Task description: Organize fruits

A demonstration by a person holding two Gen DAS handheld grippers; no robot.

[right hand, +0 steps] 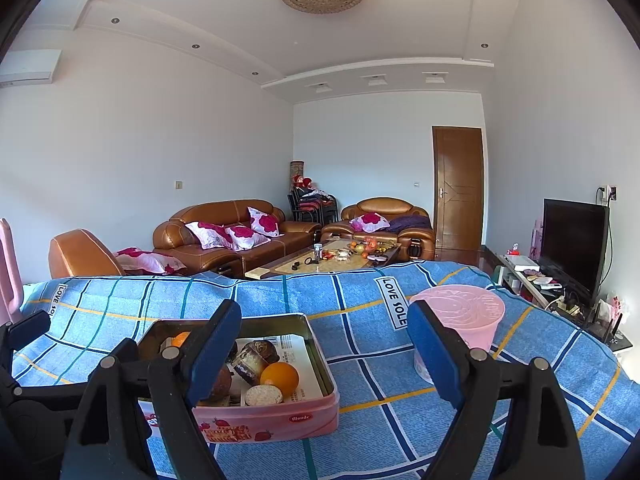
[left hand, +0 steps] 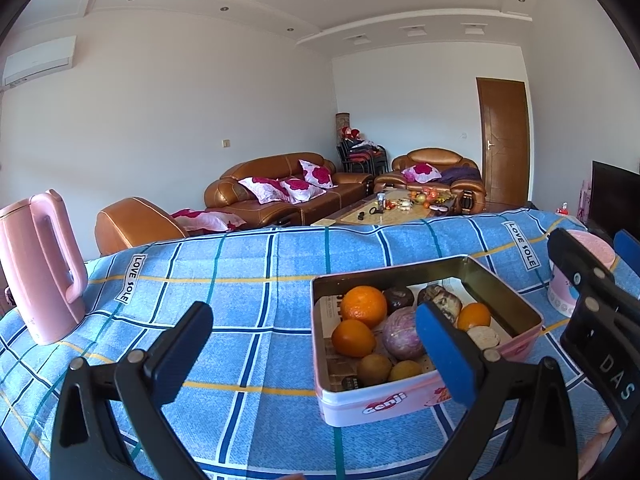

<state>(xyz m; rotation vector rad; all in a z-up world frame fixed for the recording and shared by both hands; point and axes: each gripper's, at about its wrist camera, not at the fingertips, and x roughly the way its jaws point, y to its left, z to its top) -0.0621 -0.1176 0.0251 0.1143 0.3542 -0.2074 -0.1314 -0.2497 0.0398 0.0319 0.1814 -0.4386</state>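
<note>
fruit sitting in the tin, both grippers waiting apart

the pink tin [left hand: 416,396] is lying open on the blue checked cloth [left hand: 248,280], and the fruit is sitting inside it: a big orange [left hand: 363,306] at the tin's far-left corner, another orange [left hand: 353,338] just nearer, a purple round thing [left hand: 402,332] mid-tin, small brown fruits [left hand: 374,368] by the near wall. it is probably serving as the gathering place. the left gripper [left hand: 316,354] is hovering over the tin's left half, jaws standing wide, gripping nothing. the right gripper [right hand: 320,354] is hanging at the tin's right side, jaws likewise spread and empty. a pink tub [right hand: 460,320] is standing right of the tin, a pink kettle [left hand: 40,264] far left.
</note>
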